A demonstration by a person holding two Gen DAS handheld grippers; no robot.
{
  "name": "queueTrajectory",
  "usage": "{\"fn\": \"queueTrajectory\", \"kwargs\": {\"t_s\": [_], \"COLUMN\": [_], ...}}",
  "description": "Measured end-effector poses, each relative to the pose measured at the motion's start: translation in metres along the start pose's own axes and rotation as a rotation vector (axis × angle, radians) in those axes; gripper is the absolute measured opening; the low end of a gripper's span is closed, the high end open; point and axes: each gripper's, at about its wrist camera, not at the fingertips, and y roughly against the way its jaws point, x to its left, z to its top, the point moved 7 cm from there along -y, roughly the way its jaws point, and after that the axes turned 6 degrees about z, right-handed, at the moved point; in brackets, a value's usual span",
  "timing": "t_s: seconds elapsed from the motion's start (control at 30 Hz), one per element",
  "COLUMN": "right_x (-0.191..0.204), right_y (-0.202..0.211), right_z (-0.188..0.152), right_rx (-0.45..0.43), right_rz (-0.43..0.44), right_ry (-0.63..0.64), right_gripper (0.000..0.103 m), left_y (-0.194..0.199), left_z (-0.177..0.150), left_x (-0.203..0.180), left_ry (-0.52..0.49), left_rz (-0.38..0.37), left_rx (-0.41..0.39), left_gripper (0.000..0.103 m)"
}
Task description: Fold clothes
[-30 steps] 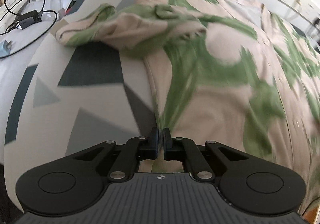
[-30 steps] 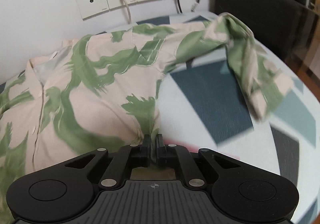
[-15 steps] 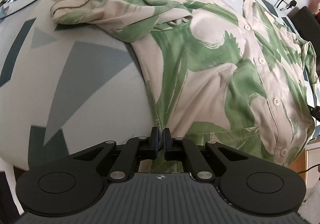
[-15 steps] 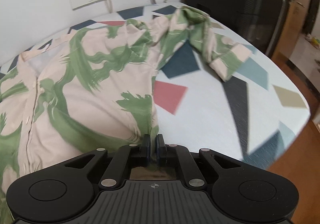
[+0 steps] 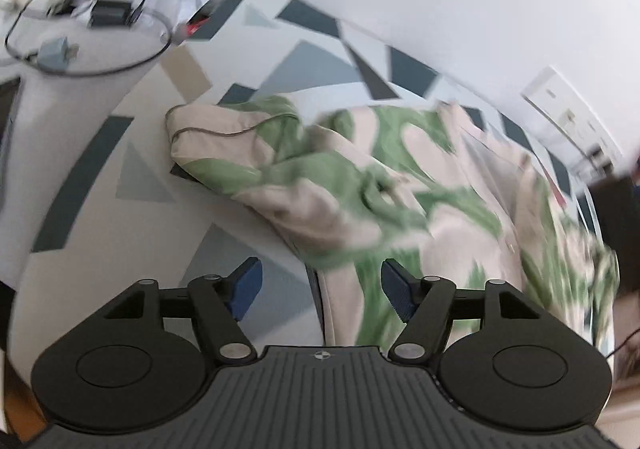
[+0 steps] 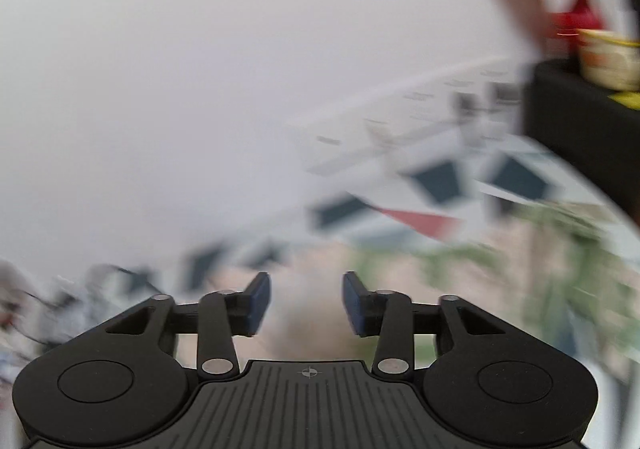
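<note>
- Half a second ago both tools were pressed together on the side edges of the shirt; now the left gripper [image 5: 320, 291] stands spread wide with nothing between its blue pads, and the right gripper [image 6: 307, 303] is likewise spread and empty.
- Both views have swung and blur heavily, the right one now looking mostly at the white wall [image 6: 200, 69], so both hands are in quick motion.
- My reading: the straightening pull is finished, the cloth is let go, and the hands are free to take new hold for the first fold.
- The shirt [image 5: 420, 201], cream with green strokes, lies on the patterned tablecloth [image 5: 100, 217] ahead and to the right of the left tool; its left sleeve [image 5: 224, 153] is bunched and folded over near the shoulder, not flat.
- In the right view the shirt shows only as a cream and green blur beyond the fingers.
- Count: one shirt, two grippers, one sleeve clearly seen; the other sleeve I cannot make out.
- Beyond: a tangle of cables [image 5: 92, 9] on a white surface, too blurred to count, and a row of wall sockets [image 6: 432, 117].
</note>
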Motion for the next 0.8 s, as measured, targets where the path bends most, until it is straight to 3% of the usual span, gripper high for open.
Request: {"fn": "queueTrajectory", "kwargs": {"t_s": [0.13,0.23,0.27,0.33,0.37,0.47,0.5,0.6,0.7,0.73,0.77,0.8], "right_x": [0.037,0.039,0.037,0.030,0.024,0.014,0.011,0.011,0.013,0.014,0.017,0.019], "right_y": [-0.087,-0.151,-0.171,-0.202,-0.217,-0.244,-0.253,-0.270,-0.289,-0.295,-0.300,-0.306], "right_z": [0.021,0.010,0.004,-0.008,-0.013,-0.021,-0.022,-0.023,-0.022,-0.021,-0.020,-0.019], "right_rx": [0.074,0.203,0.248,0.315,0.344,0.386,0.395,0.396,0.405,0.407,0.409,0.411], "right_rz": [0.148,0.157,0.151,0.132,0.123,0.110,0.107,0.122,0.148,0.158,0.168,0.178], "right_ry": [0.012,0.016,0.018,0.033,0.043,0.049,0.048,0.031,0.011,0.009,0.008,0.007], "right_gripper": [0.046,0.046,0.046,0.046,0.046,0.046,0.046,0.046,0.046,0.046,0.046,0.045], "left_y": [-0.038,-0.058,-0.062,-0.066,-0.066,-0.038,-0.026,-0.008,-0.011,-0.012,-0.013,-0.013], "left_z": [0.005,0.006,0.008,0.015,0.020,0.048,0.057,0.075,0.079,0.077,0.075,0.071], "left_x": [-0.004,-0.020,-0.025,-0.029,-0.029,-0.004,0.012,0.052,0.063,0.063,0.061,0.061], "left_ry": [0.133,0.095,0.072,0.048,0.047,0.191,0.274,0.425,0.408,0.388,0.378,0.377], "left_rz": [-0.058,-0.026,0.006,0.061,0.082,0.125,0.144,0.222,0.318,0.343,0.360,0.356], "left_rx": [0.006,-0.003,-0.016,-0.039,-0.049,-0.195,-0.248,-0.309,-0.287,-0.282,-0.275,-0.270], "left_gripper": [0.067,0.066,0.049,0.026,0.020,0.012,0.012,0.014,0.021,0.032,0.054,0.066]}}
